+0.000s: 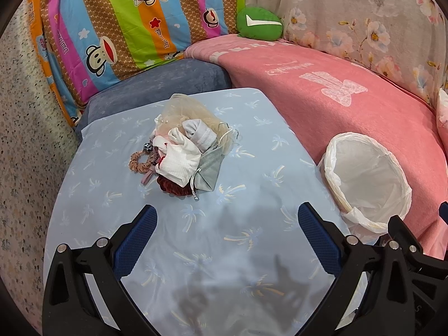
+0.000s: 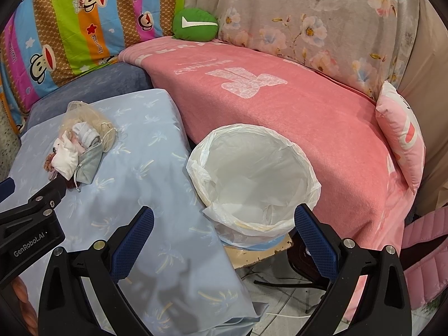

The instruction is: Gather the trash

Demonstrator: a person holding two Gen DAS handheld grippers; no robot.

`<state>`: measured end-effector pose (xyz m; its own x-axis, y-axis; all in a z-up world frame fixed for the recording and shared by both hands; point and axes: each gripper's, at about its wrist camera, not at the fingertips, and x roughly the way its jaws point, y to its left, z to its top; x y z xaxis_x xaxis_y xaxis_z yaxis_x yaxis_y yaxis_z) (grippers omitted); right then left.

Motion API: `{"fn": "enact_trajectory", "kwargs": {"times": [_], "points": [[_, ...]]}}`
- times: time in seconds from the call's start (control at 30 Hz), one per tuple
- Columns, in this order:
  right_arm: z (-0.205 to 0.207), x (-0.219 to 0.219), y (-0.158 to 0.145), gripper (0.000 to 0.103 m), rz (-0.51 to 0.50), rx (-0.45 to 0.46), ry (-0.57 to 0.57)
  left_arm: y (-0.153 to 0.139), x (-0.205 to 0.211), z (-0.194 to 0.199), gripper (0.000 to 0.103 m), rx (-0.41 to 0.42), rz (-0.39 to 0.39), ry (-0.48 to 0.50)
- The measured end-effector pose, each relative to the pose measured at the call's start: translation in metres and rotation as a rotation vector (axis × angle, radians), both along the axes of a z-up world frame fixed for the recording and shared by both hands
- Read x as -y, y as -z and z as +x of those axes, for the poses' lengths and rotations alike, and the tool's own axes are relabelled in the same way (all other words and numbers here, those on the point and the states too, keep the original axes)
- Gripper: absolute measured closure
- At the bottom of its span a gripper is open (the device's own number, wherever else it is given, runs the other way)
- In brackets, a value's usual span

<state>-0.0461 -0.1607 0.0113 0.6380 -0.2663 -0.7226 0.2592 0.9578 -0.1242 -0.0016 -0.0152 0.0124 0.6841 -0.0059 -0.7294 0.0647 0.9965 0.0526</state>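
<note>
Clearly, in the left wrist view, the left gripper (image 1: 226,221) is being held wide open with nothing between its blue pads, short of the pile of trash (image 1: 183,151) that is lying near the middle of the blue palm-print cover (image 1: 252,145), toward its far edge. The pile is being seen as a loose tangle: white socks, a gauzy cream bag, a grey drawstring pouch, a brown scrunchie and something dark red. Only part is likely to be caught by one pinch, and the rest is likely to be scattered or dragged. In the right wrist view, the right gripper (image 2: 224,221) is likewise being held fully open and empty, hovering over the near rim of the lined bin (image 2: 253,176), which is standing just beside the cover's right edge. The liner is being seen draped loosely over the rim, so it could be snagged and pulled in, or the light bin tipped.
</note>
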Motion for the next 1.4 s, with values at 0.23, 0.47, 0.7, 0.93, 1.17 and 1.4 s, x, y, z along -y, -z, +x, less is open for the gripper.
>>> {"fn": "enact_trajectory", "kwargs": {"times": [0.23, 0.47, 0.7, 0.93, 1.17, 1.4], "points": [[0.0000, 0.0013, -0.0005, 0.006, 0.000, 0.000, 0.000, 0.0038, 0.0015, -0.0012, 0.007, -0.002, 0.000, 0.004], [-0.0010, 0.0004, -0.0012, 0.006, -0.002, 0.001, 0.002, 0.0034, 0.0031, -0.0014, 0.007, 0.000, -0.001, 0.005], [-0.0005, 0.0030, -0.0042, 0.006, -0.002, 0.001, 0.006, 0.0034, 0.0024, -0.0013, 0.007, -0.001, -0.002, 0.005], [-0.0008, 0.0027, -0.0039, 0.006, -0.002, 0.002, 0.006, 0.0031, 0.0030, -0.0014, 0.007, 0.001, -0.002, 0.006], [-0.0010, 0.0037, -0.0044, 0.006, -0.003, 0.002, 0.006, 0.0034, 0.0018, -0.0013, 0.007, 0.000, -0.003, 0.004], [-0.0009, 0.0029, -0.0038, 0.006, -0.004, 0.002, 0.005, 0.0025, 0.0026, -0.0024, 0.007, 0.001, -0.004, 0.006]]}}
